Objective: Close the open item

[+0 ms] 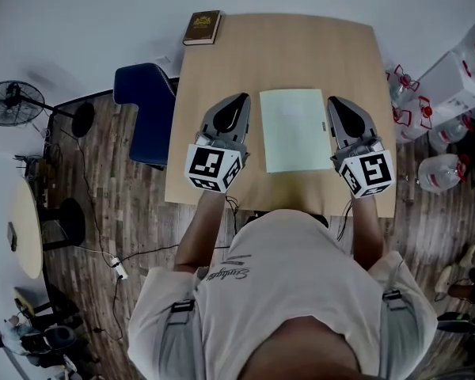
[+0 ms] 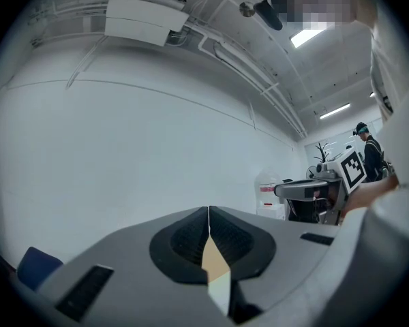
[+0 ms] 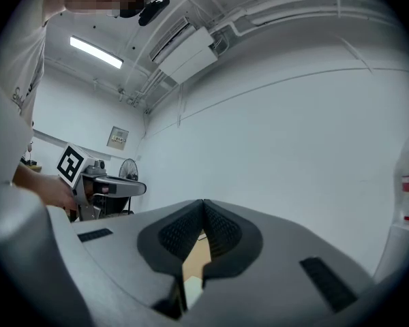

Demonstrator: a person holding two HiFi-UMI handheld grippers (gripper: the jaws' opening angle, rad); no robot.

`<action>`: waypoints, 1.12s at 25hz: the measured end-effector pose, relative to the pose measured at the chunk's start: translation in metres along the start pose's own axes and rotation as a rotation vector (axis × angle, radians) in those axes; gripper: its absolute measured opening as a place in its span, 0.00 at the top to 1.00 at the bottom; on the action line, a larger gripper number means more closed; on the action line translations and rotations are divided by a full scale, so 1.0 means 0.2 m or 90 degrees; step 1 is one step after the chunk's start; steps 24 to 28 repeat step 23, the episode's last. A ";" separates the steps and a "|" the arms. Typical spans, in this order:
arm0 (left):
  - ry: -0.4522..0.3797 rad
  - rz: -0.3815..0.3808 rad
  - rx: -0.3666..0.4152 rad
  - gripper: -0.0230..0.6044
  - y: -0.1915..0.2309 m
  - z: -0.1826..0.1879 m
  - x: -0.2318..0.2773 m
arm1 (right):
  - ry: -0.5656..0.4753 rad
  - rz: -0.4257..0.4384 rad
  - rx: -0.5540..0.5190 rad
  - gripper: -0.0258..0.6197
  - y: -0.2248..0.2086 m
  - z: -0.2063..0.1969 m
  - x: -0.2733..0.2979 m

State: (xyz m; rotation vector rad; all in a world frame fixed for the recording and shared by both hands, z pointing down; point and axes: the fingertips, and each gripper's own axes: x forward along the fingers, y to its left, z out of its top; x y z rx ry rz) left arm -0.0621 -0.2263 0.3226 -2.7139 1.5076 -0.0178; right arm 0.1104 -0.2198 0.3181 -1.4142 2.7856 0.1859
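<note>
From above, my own chest hides the near edge of the wooden surface [image 1: 301, 46], and the water jugs [image 1: 447, 171] at the right are cut off by the frame and overlap too much to count. In both gripper views the cameras look up at a bare wall, so only a sliver of tan and something pale shows in the slot below the tips. I hold two grippers: the left gripper [image 1: 241, 100] [image 2: 208, 213] has its jaws together on nothing, and the right gripper [image 1: 335, 101] [image 3: 203, 206] is the same, tips meeting and empty. Between them, apart from both, lies one pale green book [image 1: 294, 129], flat on the surface; I cannot tell whether a cover is folded back. One brown book [image 1: 202, 27] sits at the far left corner, one blue chair [image 1: 145, 109] stands beside the left edge, and one fan [image 1: 12, 103] stands farther left
</note>
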 end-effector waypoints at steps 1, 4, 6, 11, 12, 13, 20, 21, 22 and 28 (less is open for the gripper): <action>0.001 0.000 0.001 0.94 0.00 0.00 0.00 | 0.000 0.000 0.001 0.97 0.00 -0.01 0.00; 0.010 0.000 0.000 0.94 0.00 -0.02 -0.02 | 0.007 0.001 0.003 0.97 0.02 -0.02 0.00; 0.014 0.002 -0.004 0.94 0.00 -0.03 -0.04 | 0.010 0.003 0.002 0.97 0.03 -0.03 -0.01; 0.010 0.000 -0.007 0.94 0.02 -0.03 -0.04 | 0.013 0.005 -0.003 0.97 0.04 -0.03 0.01; 0.009 -0.002 -0.008 0.94 0.02 -0.03 -0.04 | 0.015 0.005 -0.003 0.97 0.05 -0.03 0.01; 0.009 -0.003 -0.009 0.94 0.01 -0.03 -0.04 | 0.018 0.004 -0.002 0.97 0.05 -0.04 0.01; 0.013 -0.006 -0.014 0.94 0.01 -0.04 -0.04 | 0.024 0.006 -0.003 0.97 0.04 -0.05 0.00; 0.014 -0.006 -0.014 0.94 0.01 -0.05 -0.04 | 0.025 0.006 -0.002 0.97 0.04 -0.05 0.00; 0.014 -0.006 -0.014 0.94 0.01 -0.05 -0.04 | 0.025 0.006 -0.001 0.97 0.04 -0.05 0.01; 0.014 -0.006 -0.014 0.94 0.01 -0.05 -0.04 | 0.025 0.006 0.000 0.97 0.04 -0.05 0.01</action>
